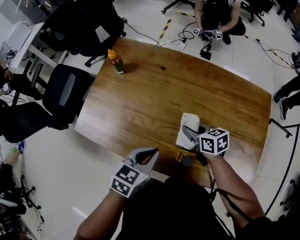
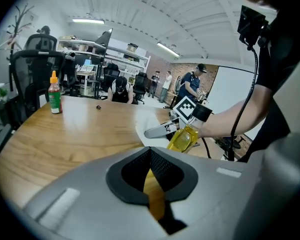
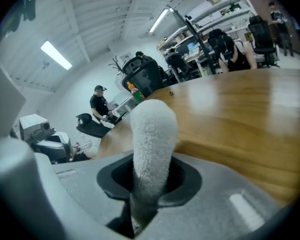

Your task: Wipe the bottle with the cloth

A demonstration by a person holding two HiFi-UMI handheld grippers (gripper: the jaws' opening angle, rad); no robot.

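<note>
left gripper (image 1: 152,154) jaws together | right gripper (image 1: 186,131) clamped on cloth (image 3: 152,134) | bottle (image 2: 185,136) partly hidden behind right gripper

Floor (image 1: 55,169): pale, glossy.
Table (image 1: 190,94): broad, brown wood.
Chairs (image 1: 65,94): black, office type.
Strip lights (image 2: 87,20): on the ceiling.

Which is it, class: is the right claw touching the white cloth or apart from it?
Touching. The right gripper view shows the white cloth pinched between the jaws of the right claw.
</note>
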